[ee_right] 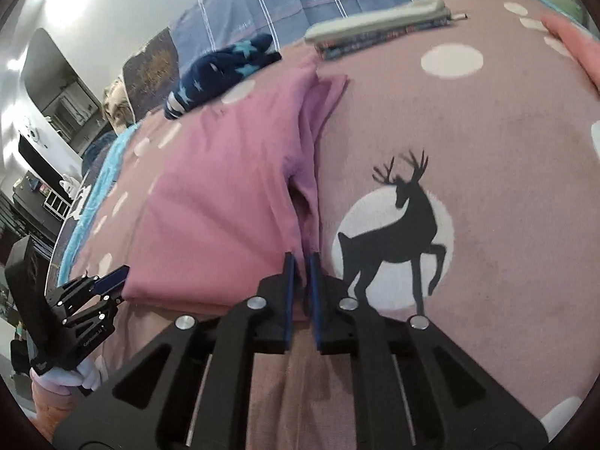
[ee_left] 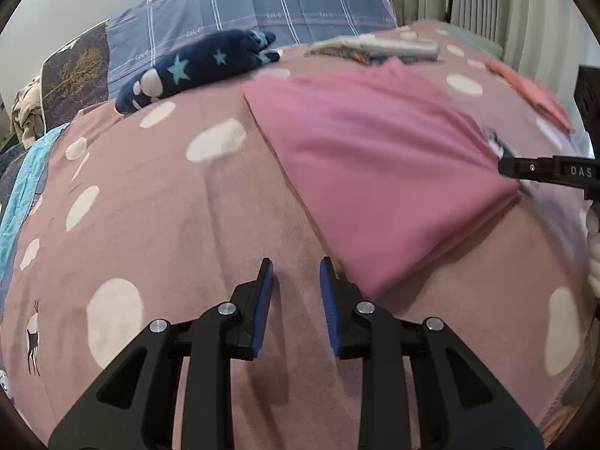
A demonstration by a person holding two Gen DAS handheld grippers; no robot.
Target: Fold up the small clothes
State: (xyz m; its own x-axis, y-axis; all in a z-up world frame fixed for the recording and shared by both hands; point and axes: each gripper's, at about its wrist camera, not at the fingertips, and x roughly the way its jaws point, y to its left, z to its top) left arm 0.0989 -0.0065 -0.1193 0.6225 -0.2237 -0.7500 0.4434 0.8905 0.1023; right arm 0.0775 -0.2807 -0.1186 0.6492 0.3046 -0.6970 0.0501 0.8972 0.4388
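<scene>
A pink garment [ee_left: 375, 172] lies folded on the dusty-pink spotted bedspread [ee_left: 150, 225]; it also shows in the right wrist view [ee_right: 217, 202]. My left gripper [ee_left: 296, 266] is open and empty, just left of the garment's near corner. It also shows in the right wrist view [ee_right: 112, 281] at the garment's left corner. My right gripper [ee_right: 302, 258] is shut on the garment's near right edge. It enters the left wrist view [ee_left: 504, 167] from the right at the garment's edge.
A navy star-print plush toy [ee_left: 198, 63] lies at the back by a blue plaid pillow [ee_left: 262, 3]. A folded stack of clothes [ee_left: 375, 47] and a coral garment [ee_left: 532, 93] lie at the far right. A deer print [ee_right: 397, 232] marks the bedspread.
</scene>
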